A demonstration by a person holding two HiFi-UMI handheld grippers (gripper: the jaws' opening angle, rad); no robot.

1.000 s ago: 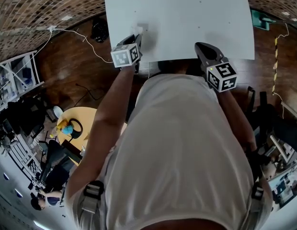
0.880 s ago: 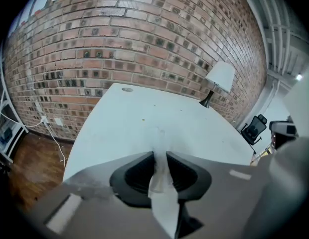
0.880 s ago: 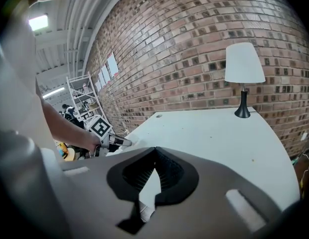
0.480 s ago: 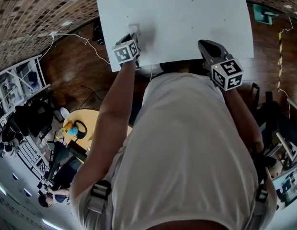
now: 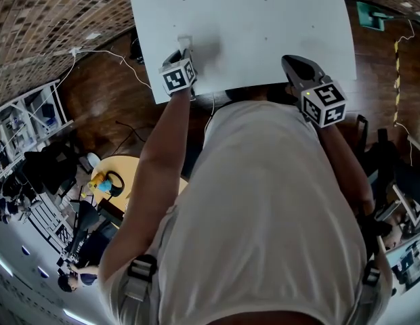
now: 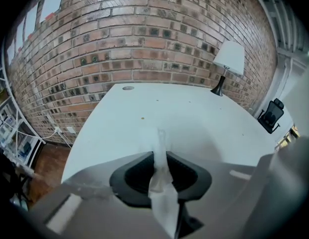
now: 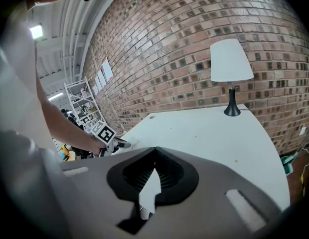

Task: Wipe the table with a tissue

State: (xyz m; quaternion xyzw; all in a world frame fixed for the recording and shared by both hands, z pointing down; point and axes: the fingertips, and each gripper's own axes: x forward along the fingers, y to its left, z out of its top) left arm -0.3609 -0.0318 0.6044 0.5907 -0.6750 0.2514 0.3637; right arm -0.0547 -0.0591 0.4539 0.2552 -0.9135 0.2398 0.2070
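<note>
A white tissue point(image 6: 163, 195) is clamped between the jaws of my left gripper point(image 6: 158, 156), its upper end sticking up past the tips. In the head view the left gripper point(image 5: 185, 51) points down at the white table point(image 5: 264, 19) near its front left corner, with the tissue point(image 5: 186, 43) touching the top. My right gripper point(image 5: 289, 61) hovers over the table's near edge, right of centre. Its jaws meet at the tips point(image 7: 154, 149) with a white scrap of tissue point(image 7: 149, 193) caught between them. The right gripper view also catches the left gripper point(image 7: 125, 143) across the table.
A white-shaded lamp point(image 6: 229, 59) stands at the table's far end against the brick wall point(image 6: 144, 34). A round cable hole point(image 6: 128, 88) sits at the far left of the top. A cable point(image 5: 115, 56), shelving point(image 5: 27, 114) and a yellow stool point(image 5: 112, 175) stand on the floor to the left.
The left gripper with its tissue has shifted a little over the front left of the table and tipped further down. The right gripper has slid slightly right along the near edge.
</note>
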